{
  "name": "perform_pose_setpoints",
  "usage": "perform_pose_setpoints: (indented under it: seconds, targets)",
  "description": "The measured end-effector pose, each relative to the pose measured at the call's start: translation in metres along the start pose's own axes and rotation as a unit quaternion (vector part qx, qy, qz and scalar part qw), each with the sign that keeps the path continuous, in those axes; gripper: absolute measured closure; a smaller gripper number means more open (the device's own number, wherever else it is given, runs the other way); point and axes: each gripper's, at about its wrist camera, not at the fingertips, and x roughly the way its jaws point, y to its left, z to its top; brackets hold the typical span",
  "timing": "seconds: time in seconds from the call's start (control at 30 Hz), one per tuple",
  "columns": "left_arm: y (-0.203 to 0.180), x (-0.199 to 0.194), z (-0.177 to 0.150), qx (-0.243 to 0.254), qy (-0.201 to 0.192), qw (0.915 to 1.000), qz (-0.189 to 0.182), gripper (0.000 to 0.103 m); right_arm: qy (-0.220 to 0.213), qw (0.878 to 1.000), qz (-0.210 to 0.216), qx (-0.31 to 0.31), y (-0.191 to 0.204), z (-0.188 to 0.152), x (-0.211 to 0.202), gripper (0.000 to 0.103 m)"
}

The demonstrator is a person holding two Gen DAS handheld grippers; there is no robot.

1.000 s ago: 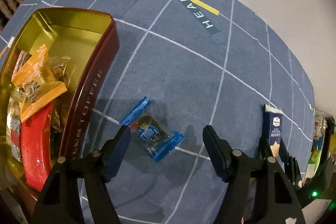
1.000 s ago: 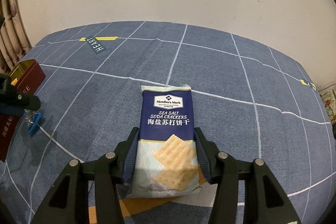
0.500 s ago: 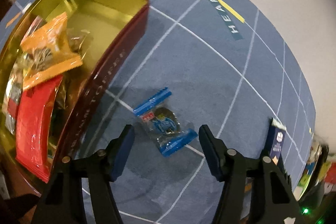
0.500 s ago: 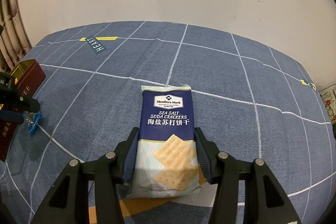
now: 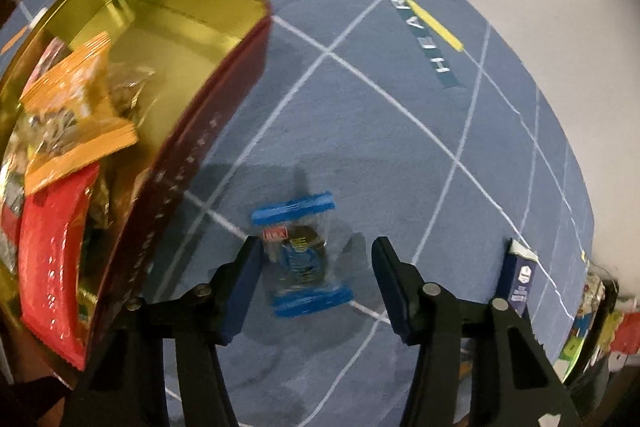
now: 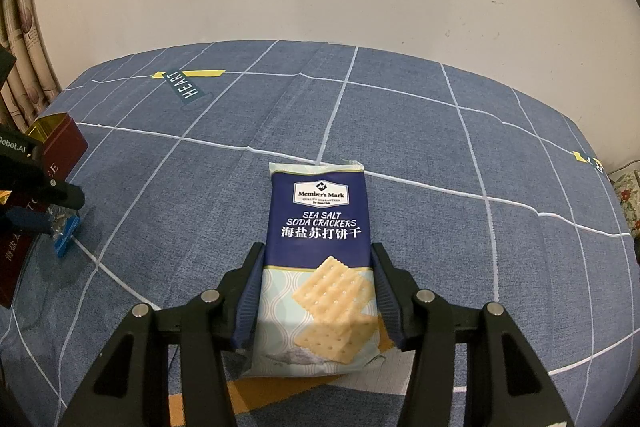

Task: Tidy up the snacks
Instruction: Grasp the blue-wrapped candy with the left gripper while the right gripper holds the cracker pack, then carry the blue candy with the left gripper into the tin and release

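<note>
In the left wrist view, the left claw (image 5: 316,281) is spread open around a small blue-ended snack packet (image 5: 301,254) lying on the blue checked cloth (image 5: 400,147), just beside the open red tin (image 5: 192,155) holding snacks. In the right wrist view, the right claw (image 6: 318,291) grips the soda cracker pack (image 6: 320,247) by its sides.

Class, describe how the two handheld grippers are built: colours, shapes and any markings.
Both the left gripper and the right gripper have black angular arms with triangular cut-outs, silver round rivets and dark blue ribbed finger pads. No cables or sleeves show.
</note>
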Motion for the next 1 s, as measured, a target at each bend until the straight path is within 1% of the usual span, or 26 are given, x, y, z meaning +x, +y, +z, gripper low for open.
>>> perform_pose_setpoints:
  seconds: [0.07, 0.23, 0.37, 0.4, 0.43, 0.5, 0.67, 0.9, 1.0]
  targets:
    - [-0.007, 0.003, 0.001, 0.023, 0.004, 0.9997, 0.006, 0.052, 0.0, 1.0, 0.0, 0.0, 0.0, 0.0, 0.0, 0.05]
    - [-0.014, 0.003, -0.001, 0.065, 0.007, 0.9977, 0.016, 0.063, 0.0, 1.0, 0.0, 0.0, 0.0, 0.0, 0.0, 0.05]
    - [-0.012, 0.003, -0.001, 0.08, 0.003, 0.9965, 0.024, 0.065, 0.0, 1.0, 0.0, 0.0, 0.0, 0.0, 0.0, 0.05]
    - [-0.011, 0.002, -0.001, 0.083, 0.001, 0.9963, 0.025, 0.067, 0.0, 1.0, 0.0, 0.0, 0.0, 0.0, 0.0, 0.05]
    - [-0.011, 0.002, 0.0, 0.085, -0.002, 0.996, 0.027, 0.071, 0.0, 1.0, 0.0, 0.0, 0.0, 0.0, 0.0, 0.05]
    - [-0.012, 0.003, -0.003, 0.088, -0.005, 0.9956, 0.031, 0.075, 0.0, 1.0, 0.001, 0.0, 0.0, 0.0, 0.0, 0.05]
    - [-0.01, 0.001, -0.004, 0.103, -0.009, 0.9941, 0.032, 0.075, 0.0, 1.0, 0.001, 0.001, 0.001, -0.001, -0.001, 0.05]
    - [-0.012, -0.006, -0.014, 0.121, -0.02, 0.992, 0.032, 0.076, 0.0, 1.0, 0.001, 0.001, 0.0, 0.0, 0.0, 0.05]
    - [-0.018, -0.011, -0.019, 0.136, -0.025, 0.9899, 0.032, 0.076, 0.0, 1.0, 0.001, 0.001, 0.001, 0.0, 0.0, 0.05]
